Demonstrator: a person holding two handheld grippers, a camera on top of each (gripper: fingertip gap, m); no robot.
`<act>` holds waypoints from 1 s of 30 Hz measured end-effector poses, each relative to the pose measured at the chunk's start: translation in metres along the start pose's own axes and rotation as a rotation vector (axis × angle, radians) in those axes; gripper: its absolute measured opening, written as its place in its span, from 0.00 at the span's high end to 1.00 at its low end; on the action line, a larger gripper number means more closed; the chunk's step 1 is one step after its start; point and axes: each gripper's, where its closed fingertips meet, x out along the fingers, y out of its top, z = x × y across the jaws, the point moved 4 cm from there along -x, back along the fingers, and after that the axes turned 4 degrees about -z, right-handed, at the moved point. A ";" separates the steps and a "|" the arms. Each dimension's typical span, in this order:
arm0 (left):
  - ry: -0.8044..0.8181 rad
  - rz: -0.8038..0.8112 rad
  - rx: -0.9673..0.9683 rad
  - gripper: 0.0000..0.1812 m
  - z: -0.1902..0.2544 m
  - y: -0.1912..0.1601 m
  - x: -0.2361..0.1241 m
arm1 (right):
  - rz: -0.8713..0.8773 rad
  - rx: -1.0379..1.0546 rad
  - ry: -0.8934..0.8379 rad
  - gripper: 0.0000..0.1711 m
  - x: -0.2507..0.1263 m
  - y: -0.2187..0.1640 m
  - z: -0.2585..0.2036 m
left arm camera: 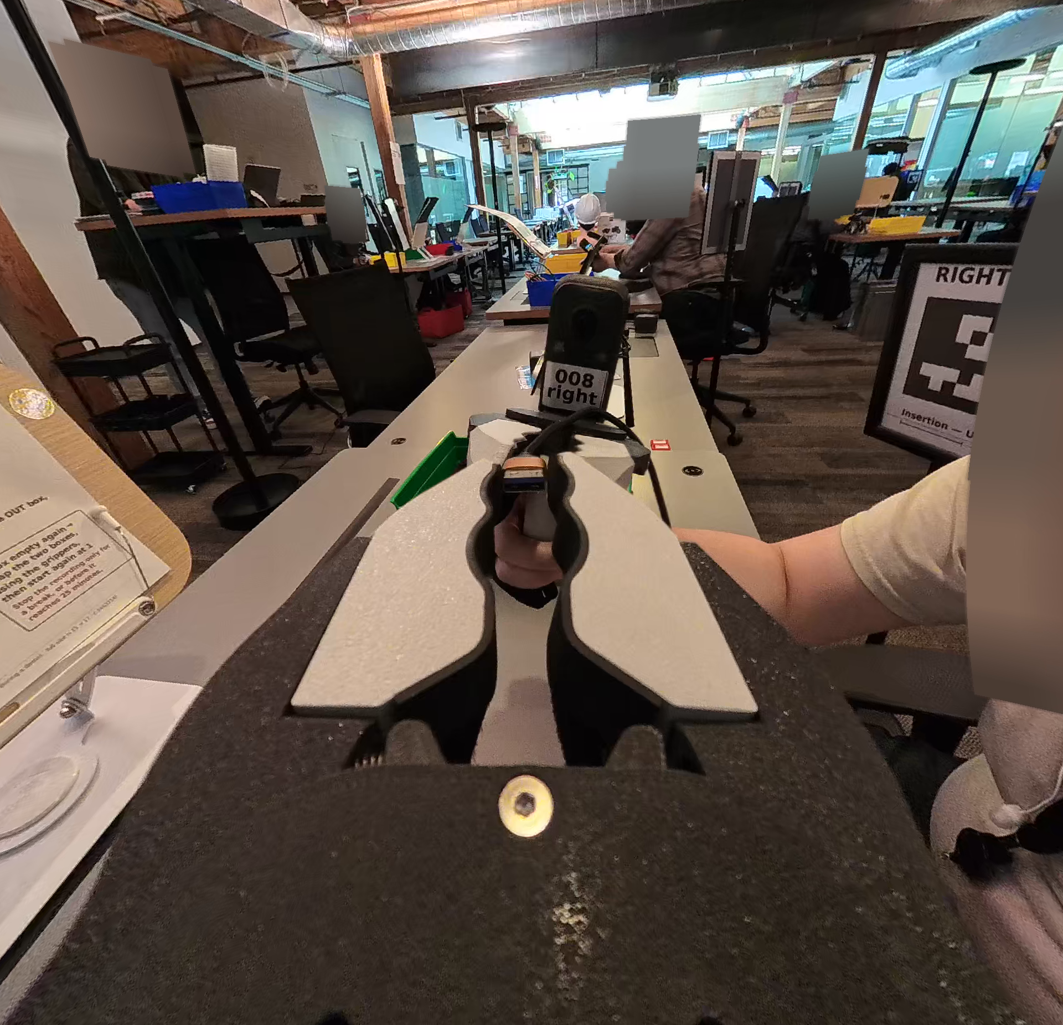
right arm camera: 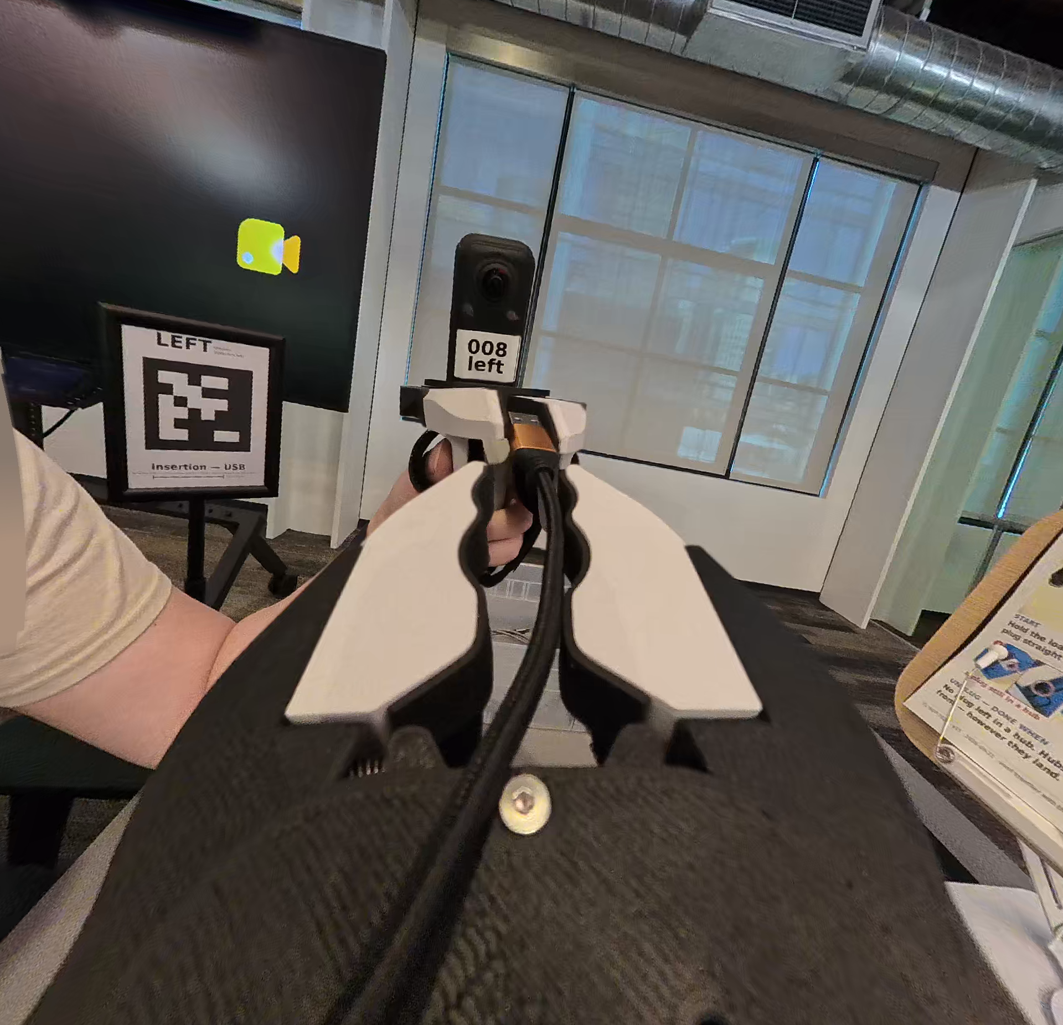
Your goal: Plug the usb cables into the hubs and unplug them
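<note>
A USB plug (left arm camera: 524, 473) with an orange shell and a black braided cable (right arm camera: 520, 681) hangs in the air between my two grippers, which face each other tip to tip. My left gripper (left arm camera: 524, 480) is shut on the plug's metal end, which points at its camera. It also shows in the right wrist view (right arm camera: 526, 422), with the plug (right arm camera: 532, 442) between its white fingers. My right gripper (right arm camera: 526, 483) stands narrowly open just behind the plug. The cable runs loose between its fingers. No hub is in view.
A long grey table (left arm camera: 679, 376) runs ahead, with a green bin (left arm camera: 431, 471) on it. Framed marker signs stand at the sides (left arm camera: 943, 359) (right arm camera: 195, 405). Instruction boards (left arm camera: 69, 566) (right arm camera: 1001, 698) stand close by. A person's forearm (left arm camera: 805, 583) reaches in from the right. Less than 4 cm separates the two grippers' tips.
</note>
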 end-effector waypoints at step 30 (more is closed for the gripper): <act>-0.002 0.024 -0.233 0.81 -0.036 -0.020 -0.002 | -0.167 -0.441 -0.241 0.92 -0.017 -0.001 0.012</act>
